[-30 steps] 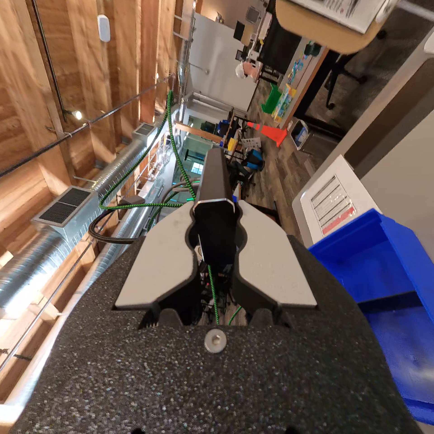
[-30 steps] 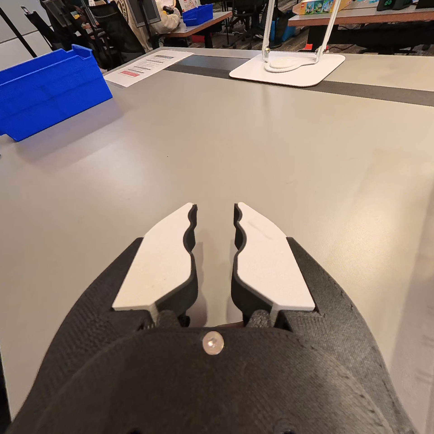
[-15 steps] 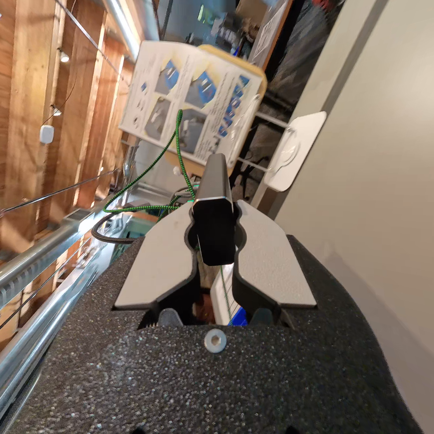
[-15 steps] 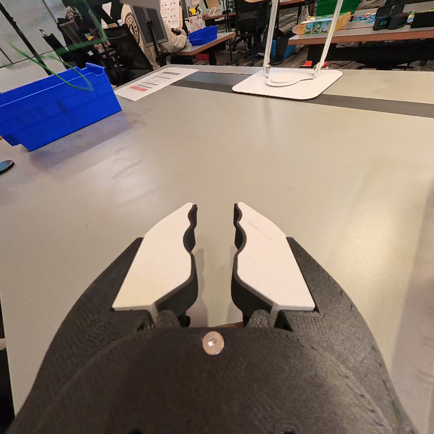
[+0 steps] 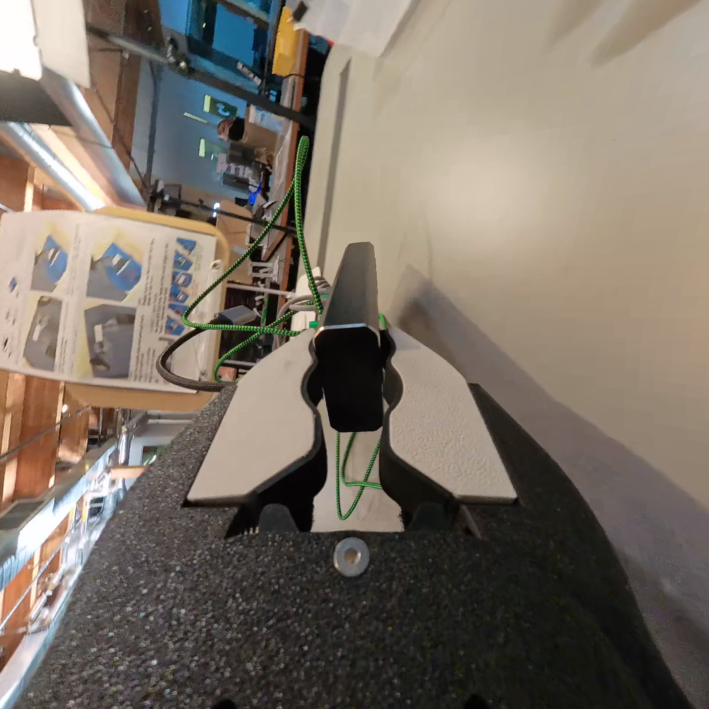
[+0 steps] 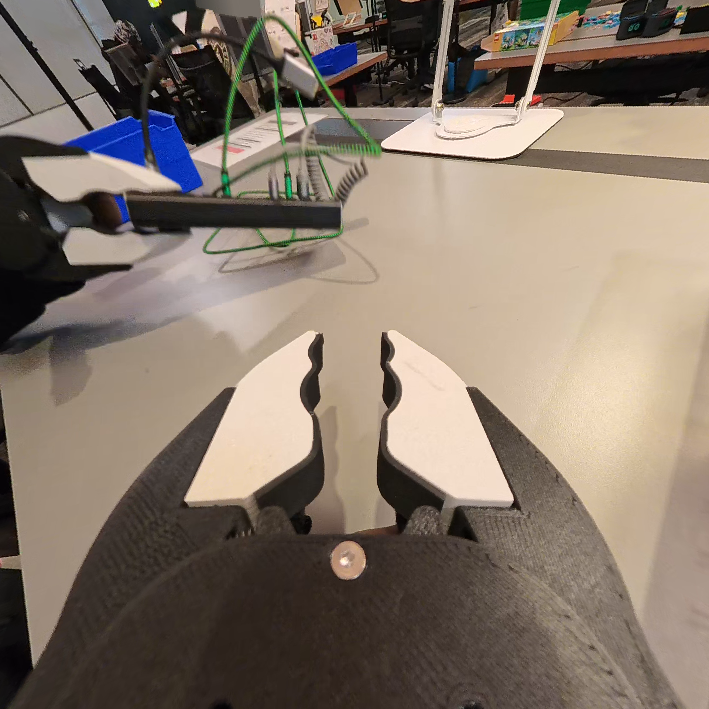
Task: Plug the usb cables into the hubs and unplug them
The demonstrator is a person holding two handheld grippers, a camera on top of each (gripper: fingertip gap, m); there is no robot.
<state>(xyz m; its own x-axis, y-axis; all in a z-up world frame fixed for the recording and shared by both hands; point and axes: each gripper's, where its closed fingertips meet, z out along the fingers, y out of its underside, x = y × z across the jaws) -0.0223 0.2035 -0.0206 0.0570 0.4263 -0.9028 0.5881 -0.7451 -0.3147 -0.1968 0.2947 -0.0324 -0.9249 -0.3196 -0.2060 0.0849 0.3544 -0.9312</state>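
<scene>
Left gripper (image 5: 347,378) fingers clamp the near end of the black usb hub (image 5: 351,307), centre of the left wrist frame. From the right wrist view the hub (image 6: 234,215) juts out level from the left gripper (image 6: 96,188) at left of frame, held above the grey desk (image 6: 498,307), not resting on it.

Change: a second ago the left wrist view showed ceiling, ducts and a blue bin; now it shows the desk surface filling the right side of the frame. In the right wrist view the hub and cables were absent a second ago, only a blur of green half a second ago, and now sit in the upper left. So the hub has been carried in over the work area.

Several cables are already seated along the hub's far side: green braided cable (image 6: 284,115) loops up and down to the desk, and a grey coiled cable (image 6: 349,176) hangs at the tip. A loose silver plug (image 6: 299,76) dangles above, unplugged.

Right gripper (image 6: 352,345) at lower centre, fingers spread with a narrow gap, holding nothing, low over the bare desk.

Judgement: the hub is now presented; the next likely step is the right gripper reaching for a plug. Swinging cables may make the grab tricky.

Blue bin (image 6: 153,149) and white stand base (image 6: 479,134) sit behind.
</scene>
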